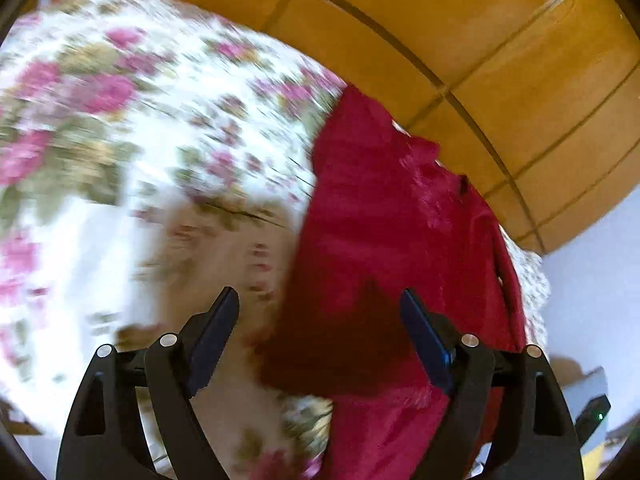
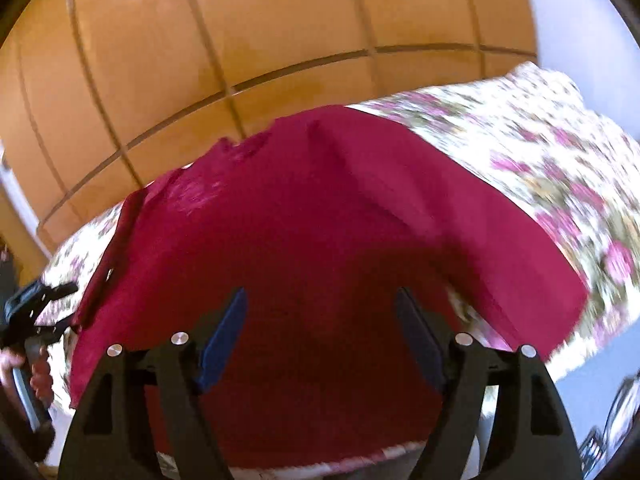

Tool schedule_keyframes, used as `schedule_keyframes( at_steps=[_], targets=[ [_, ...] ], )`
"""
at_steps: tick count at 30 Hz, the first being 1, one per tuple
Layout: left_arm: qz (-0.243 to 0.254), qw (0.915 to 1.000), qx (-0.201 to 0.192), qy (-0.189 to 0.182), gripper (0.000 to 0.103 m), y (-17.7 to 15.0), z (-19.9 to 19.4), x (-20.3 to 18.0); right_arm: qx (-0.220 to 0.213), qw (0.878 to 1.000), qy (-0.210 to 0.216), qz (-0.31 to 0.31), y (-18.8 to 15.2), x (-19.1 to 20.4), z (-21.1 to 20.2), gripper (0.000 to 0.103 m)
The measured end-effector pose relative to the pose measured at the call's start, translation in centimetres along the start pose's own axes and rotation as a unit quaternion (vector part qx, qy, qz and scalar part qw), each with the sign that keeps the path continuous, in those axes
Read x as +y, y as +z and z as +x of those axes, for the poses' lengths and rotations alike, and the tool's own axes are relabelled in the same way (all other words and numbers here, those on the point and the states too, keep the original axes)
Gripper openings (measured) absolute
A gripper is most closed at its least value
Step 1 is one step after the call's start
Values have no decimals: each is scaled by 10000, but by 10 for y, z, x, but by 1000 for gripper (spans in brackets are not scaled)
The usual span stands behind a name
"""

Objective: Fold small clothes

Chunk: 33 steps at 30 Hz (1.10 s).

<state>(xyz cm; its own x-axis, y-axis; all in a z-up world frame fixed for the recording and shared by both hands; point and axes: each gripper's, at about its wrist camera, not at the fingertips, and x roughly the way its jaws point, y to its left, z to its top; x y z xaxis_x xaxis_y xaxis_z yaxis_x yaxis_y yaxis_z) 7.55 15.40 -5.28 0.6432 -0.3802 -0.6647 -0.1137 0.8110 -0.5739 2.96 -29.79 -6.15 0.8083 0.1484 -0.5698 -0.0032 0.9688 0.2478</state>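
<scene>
My left claw [image 1: 320, 304] stands wide open, its two dark blue pads well apart and nothing pinched between them. It tilts downward over the edge of the red cloth [image 1: 384, 220], the left pad off the cloth, the right pad above it. My right claw [image 2: 320, 304] is spread just as wide, also empty, angled down over the middle of the same cloth. In the right wrist view my left claw shows at the cloth's left edge, with a hand [image 2: 10, 364] wrapped on its grip; the picture is blurred there.
</scene>
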Motion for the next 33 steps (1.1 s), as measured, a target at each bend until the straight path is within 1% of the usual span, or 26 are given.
schedule_keyframes(
  at_steps=[1, 2, 3, 4, 5, 6, 7, 8, 9, 10, 11, 13, 15, 17, 18, 19, 21, 23, 25, 27, 29, 31, 32, 33],
  targets=[
    [147, 9999, 50, -48, 81, 0, 8, -5, -3, 9999, -7, -109, 4, 4, 7, 76],
    [365, 9993, 52, 51, 70, 0, 13, -10, 10, 9998, 0, -194, 5, 8, 11, 76],
    [597, 9980, 103, 171, 43, -1, 19, -14, 56, 9997, 14, -251, 7, 12, 18, 76],
    [736, 9968, 240, 190, 18, -2, 24, -16, 160, 9995, 20, -269, 7, 15, 30, 76],
    [732, 9966, 383, 25, 15, 1, 25, -16, 248, 9994, 10, -255, 7, 17, 37, 78],
    [676, 9968, 412, -78, 11, 5, 24, -14, 388, 9990, -17, -209, 5, 17, 47, 80],
    [660, 9971, 370, -76, 11, 12, 22, -13, 485, 9987, -51, -169, 7, 16, 57, 83],
    [691, 9973, 257, 14, 10, 19, 16, -12, 632, 9979, -130, -105, 4, 13, 65, 86],
    [731, 9973, 56, 99, 10, 30, 2, -9, 727, 9972, -190, -61, 1, 9, 70, 86],
    [733, 9972, -72, 131, 10, 38, -9, -6, 754, 9968, -243, -48, -7, 6, 73, 86],
    [736, 9969, -183, 191, 10, 46, -17, -3, 686, 9973, -257, -92, -9, 8, 74, 88],
    [761, 9949, -497, 429, 10, 68, -43, 11, 677, 9969, -332, -229, -10, 11, 75, 91],
    [732, 9924, -698, 701, 9, 89, -57, 25, 683, 9965, -379, -286, -10, 12, 75, 93],
    [679, 9872, -918, 1115, 9, 112, -72, 45, 665, 9968, -389, -230, -11, 11, 76, 94],
    [673, 9850, -970, 1258, 9, 120, -77, 52, 660, 9969, -385, -208, -11, 10, 76, 94],
    [668, 9812, -1012, 1504, 9, 132, -80, 64, 650, 9970, -373, -179, -11, 10, 75, 96],
    [569, 9755, -1035, 1854, 9, 151, -83, 89, 646, 9971, -366, -169, -11, 9, 73, 97],
    [404, 9722, -1000, 2079, 9, 166, -82, 108, 642, 9971, -370, -181, -12, 10, 71, 100],
    [310, 9670, -963, 2339, 9, 181, -79, 123, 637, 9970, -385, -192, -14, 10, 70, 101],
    [441, 9589, -941, 2642, 9, 197, -68, 128, 618, 9971, -402, -187, -13, 10, 70, 101],
    [520, 9546, -907, 2790, 9, 206, -59, 132, 603, 9972, -414, -169, -13, 9, 71, 101],
    [617, 9472, -860, 3028, 9, 214, -43, 135, 584, 9973, -428, -138, -12, 8, 72, 101],
    [644, 9429, -774, 3174, 9, 218, -37, 137, 584, 9972, -437, -140, -12, 7, 72, 101],
    [636, 9404, -687, 3270, 9, 216, -26, 138, 597, 9972, -437, -148, -12, 8, 72, 101]
  ],
)
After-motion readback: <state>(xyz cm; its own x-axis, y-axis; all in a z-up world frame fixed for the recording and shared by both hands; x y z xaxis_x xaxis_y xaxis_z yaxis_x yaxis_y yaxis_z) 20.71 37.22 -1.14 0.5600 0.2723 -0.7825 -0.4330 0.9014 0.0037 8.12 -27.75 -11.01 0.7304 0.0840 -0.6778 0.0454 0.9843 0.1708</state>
